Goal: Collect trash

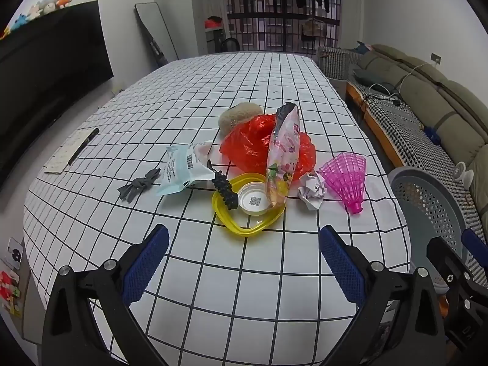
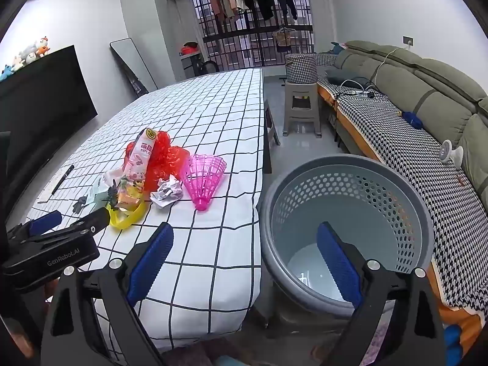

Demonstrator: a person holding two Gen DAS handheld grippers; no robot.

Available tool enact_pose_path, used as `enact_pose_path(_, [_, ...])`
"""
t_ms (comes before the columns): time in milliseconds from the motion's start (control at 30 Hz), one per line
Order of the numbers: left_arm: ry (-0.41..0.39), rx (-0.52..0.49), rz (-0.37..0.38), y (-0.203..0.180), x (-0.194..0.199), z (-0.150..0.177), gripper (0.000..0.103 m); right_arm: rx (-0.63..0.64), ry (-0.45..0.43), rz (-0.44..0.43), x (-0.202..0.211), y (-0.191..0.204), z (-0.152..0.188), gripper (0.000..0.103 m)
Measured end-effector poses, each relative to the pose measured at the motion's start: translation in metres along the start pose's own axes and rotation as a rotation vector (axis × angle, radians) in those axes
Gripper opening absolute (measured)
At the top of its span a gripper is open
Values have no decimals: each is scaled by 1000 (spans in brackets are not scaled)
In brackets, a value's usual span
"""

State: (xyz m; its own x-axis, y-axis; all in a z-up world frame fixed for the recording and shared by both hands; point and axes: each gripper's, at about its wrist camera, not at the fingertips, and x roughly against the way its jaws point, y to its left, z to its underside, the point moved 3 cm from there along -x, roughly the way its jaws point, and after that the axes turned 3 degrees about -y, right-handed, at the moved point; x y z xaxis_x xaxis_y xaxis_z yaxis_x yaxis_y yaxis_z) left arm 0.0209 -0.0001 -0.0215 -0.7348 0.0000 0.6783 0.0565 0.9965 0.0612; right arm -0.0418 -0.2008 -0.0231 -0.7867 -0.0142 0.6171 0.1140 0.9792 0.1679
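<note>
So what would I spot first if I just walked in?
Probably the bright pile in the middle of the checked table: a red bag, a pink shuttlecock on its right, and a yellow lid in front. Next, the big grey basket standing on the floor just past the table's right edge.

1. My left wrist camera looks forward and down over the counter [image 1: 213, 91], close above its near edge, facing the window.
2. My right wrist camera sits further right, over the grey basket [image 2: 347, 213] beside the counter.
3. Both views share the trash pile [image 1: 262, 152], the sofa [image 1: 427, 91] and the basket.
</note>
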Motion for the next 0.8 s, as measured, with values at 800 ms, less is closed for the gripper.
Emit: enact_pose_path(800, [-10, -35, -15, -8, 2, 0, 97, -21, 4, -9, -5, -8, 1, 91])
